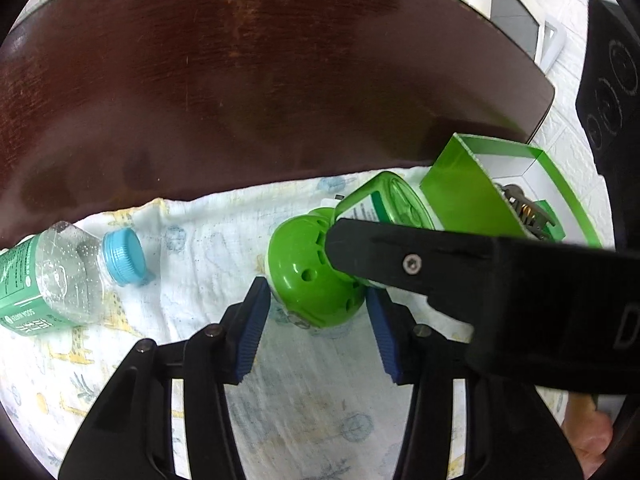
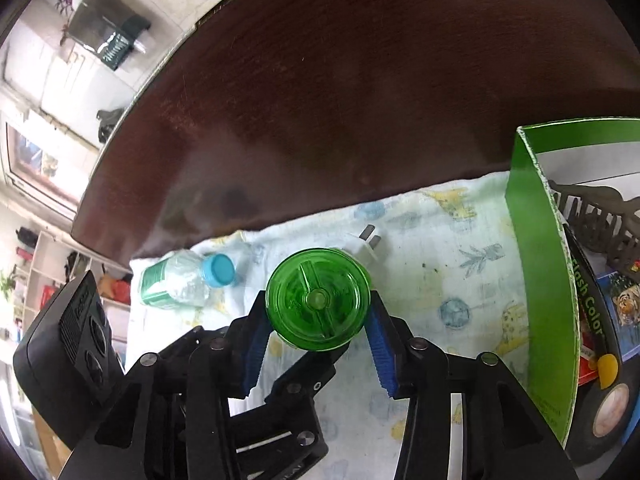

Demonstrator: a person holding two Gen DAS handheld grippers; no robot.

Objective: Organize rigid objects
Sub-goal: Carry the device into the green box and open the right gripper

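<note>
A green plug-in device point(image 1: 310, 270) with a green translucent bottle point(image 1: 396, 200) lies tilted over the patterned cloth point(image 1: 208, 248). My left gripper point(image 1: 318, 304) is shut on the device's round green head. My right gripper point(image 2: 318, 312) is shut on the bottle end point(image 2: 318, 298), whose round base faces that camera; the right gripper's black finger point(image 1: 400, 256) crosses the left wrist view. The device's white plug point(image 2: 366, 246) shows behind the bottle. A green open box point(image 1: 472, 196) stands to the right, holding a dark comb-like item point(image 2: 600, 220).
A clear water bottle with a blue cap point(image 1: 120, 256) lies on the cloth at left; it also shows in the right wrist view point(image 2: 188, 276). The dark wooden table point(image 1: 260, 80) extends beyond the cloth. A colourful printed box point(image 2: 616, 308) sits in the green box.
</note>
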